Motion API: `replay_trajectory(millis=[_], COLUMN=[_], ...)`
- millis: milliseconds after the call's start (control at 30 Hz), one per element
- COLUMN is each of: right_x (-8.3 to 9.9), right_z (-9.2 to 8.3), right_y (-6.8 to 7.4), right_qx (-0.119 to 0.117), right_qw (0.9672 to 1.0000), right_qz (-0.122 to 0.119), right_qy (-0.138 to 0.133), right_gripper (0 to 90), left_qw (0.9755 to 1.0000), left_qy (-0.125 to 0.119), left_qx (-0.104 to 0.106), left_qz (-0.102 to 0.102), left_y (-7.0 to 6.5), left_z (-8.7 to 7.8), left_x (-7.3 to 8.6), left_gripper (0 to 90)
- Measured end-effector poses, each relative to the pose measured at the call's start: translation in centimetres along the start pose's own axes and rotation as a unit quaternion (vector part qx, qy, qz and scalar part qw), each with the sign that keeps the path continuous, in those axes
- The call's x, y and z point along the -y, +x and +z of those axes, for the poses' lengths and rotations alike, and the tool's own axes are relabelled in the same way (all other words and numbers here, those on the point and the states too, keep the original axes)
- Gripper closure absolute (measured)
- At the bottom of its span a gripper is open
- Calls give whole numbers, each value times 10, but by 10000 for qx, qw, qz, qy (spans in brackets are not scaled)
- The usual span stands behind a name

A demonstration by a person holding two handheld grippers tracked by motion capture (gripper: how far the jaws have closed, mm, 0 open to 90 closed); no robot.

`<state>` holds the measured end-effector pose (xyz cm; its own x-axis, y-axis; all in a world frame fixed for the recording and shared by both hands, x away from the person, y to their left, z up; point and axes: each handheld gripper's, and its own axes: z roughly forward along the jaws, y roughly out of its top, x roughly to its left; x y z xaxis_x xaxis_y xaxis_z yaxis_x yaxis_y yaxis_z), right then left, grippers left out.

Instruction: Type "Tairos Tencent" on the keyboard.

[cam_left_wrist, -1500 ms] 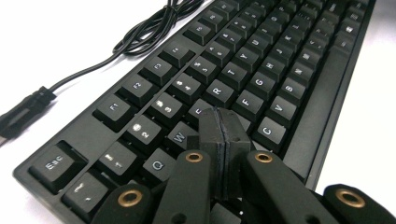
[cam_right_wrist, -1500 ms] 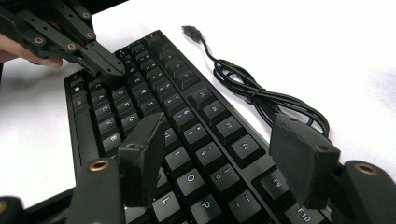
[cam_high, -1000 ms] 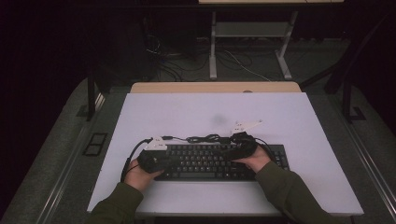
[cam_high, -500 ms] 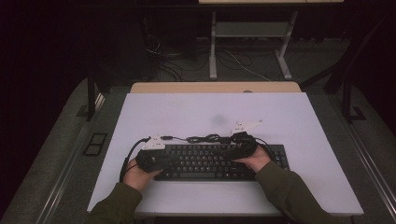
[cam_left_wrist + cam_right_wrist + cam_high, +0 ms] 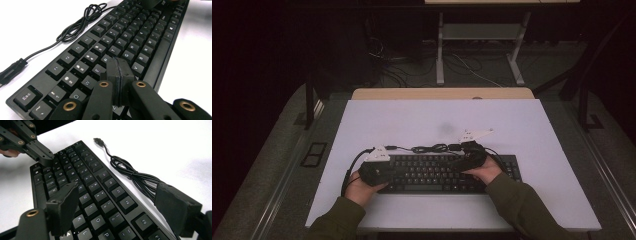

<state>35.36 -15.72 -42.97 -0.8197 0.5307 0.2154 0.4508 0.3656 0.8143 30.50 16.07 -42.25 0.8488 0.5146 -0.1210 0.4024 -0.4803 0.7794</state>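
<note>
A black keyboard (image 5: 437, 175) lies across the near part of the white table (image 5: 437, 120). My left gripper (image 5: 398, 171) hovers over its left end. In the left gripper view its jaws (image 5: 119, 68) are pressed together with nothing between them, just above the R and F keys (image 5: 106, 60). My right gripper (image 5: 458, 162) is over the right half, and its jaws have just been opening. In the right gripper view they (image 5: 120, 205) stand wide apart over the letter keys (image 5: 97, 197), gripping nothing. The left gripper (image 5: 46, 157) also appears there at the keyboard's far end.
The keyboard's black cable (image 5: 432, 148) lies coiled on the table just behind the keyboard, ending in a loose USB plug (image 5: 98, 141). Bare white table stretches behind it. A wooden board edge (image 5: 442, 93) and a metal stand (image 5: 477, 35) sit beyond the table.
</note>
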Motion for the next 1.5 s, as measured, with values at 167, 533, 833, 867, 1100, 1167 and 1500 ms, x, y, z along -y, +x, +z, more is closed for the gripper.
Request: replay_trajectory(millis=[167,533,833,867,1100,1167,1500], right_x=[0,0,1,1,1,1,1], right_z=[1,1,1,1,1,1,1], right_y=[0,0,0,0,0,0,0], right_qx=[26,76,87,88,93,95,107], right_qw=[10000,10000,9999,9999,9999,9999,9999], right_qz=[-29,-54,-49,-49,-44,-41,-49], right_qy=[11,13,31,30,41,45,51], right_gripper=[190,191,191,191,191,191,191], left_qw=[10000,9994,9980,9977,9969,9966,9954], left_qy=[-1,67,209,225,275,300,417], left_qx=[82,293,507,529,622,643,709], left_qz=[52,174,324,352,401,418,484], left_y=[-2,-10,-18,-19,-22,-23,-27], left_z=[1,7,15,16,20,21,28], left_x=[-1,-3,-5,-5,-5,-5,-5], left_gripper=[889,889,889,889,889,888,889])
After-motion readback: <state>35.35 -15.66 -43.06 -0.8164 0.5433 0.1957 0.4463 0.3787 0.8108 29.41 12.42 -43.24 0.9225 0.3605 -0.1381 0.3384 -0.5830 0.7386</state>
